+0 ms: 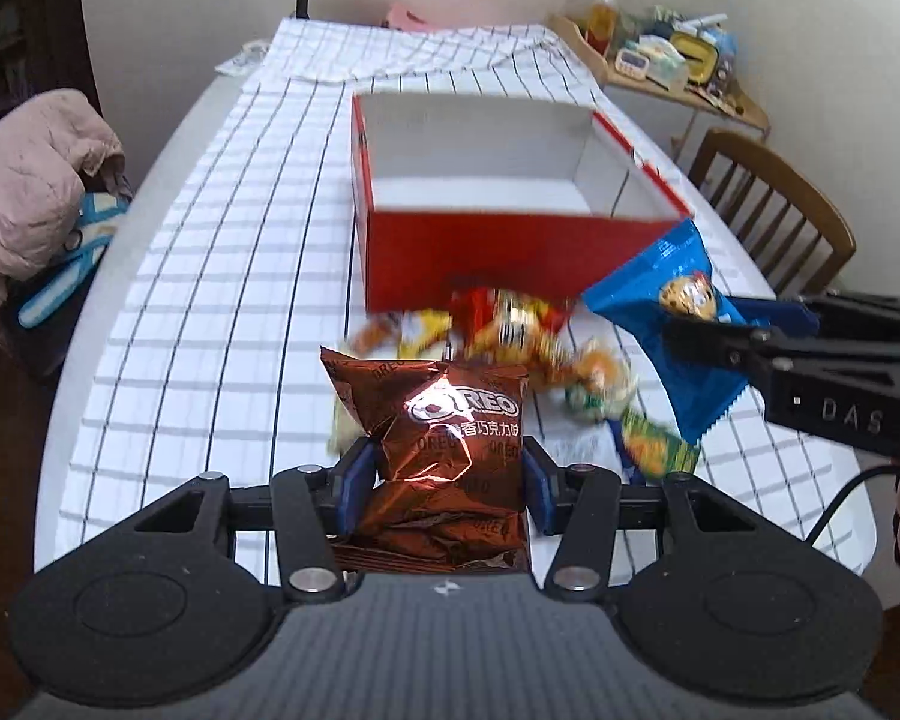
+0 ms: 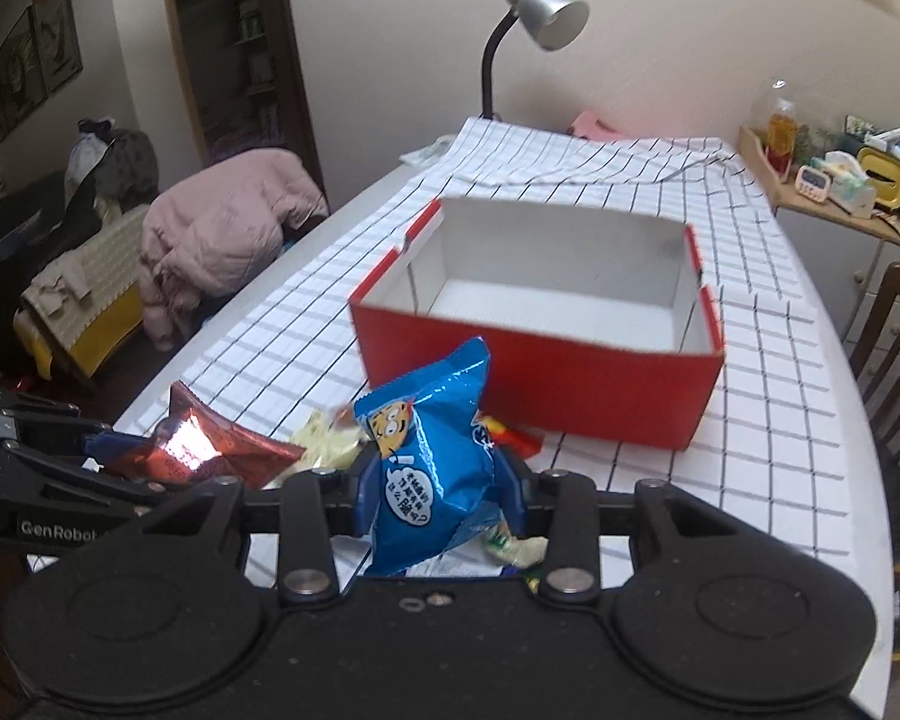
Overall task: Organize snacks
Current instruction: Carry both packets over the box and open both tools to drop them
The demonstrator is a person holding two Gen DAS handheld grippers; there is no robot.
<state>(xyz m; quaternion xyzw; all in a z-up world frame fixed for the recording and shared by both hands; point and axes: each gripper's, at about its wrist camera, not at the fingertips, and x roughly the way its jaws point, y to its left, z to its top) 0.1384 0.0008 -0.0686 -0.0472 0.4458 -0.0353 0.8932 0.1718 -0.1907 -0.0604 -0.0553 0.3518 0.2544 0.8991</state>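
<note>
Left wrist view: we see checked tablecloth (image 1: 222, 276), empty red box (image 1: 480, 252) centre frame, loose snacks (image 1: 510, 330) below it. Left gripper (image 1: 444, 480) clamps brown Oreo packet (image 1: 450, 420), lower centre.

Right wrist view: right gripper (image 2: 438, 492) pinches blue snack bag (image 2: 432, 450), lower centre, before box.

Box (image 1: 498, 264) on tablecloth (image 1: 222, 300); loose snacks (image 1: 510, 330) before it; lamp (image 2: 540, 12) behind

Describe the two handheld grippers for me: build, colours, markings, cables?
Both are matte black plastic with scissor-style linkage arms, silver pivot bolts and blue finger pads. The left gripper has round raised discs on its body and, seen from the right wrist camera, white "GenRobot" lettering. The right gripper shows embossed "DAS" on its side in the left wrist view, with a black cable trailing beneath.
</note>
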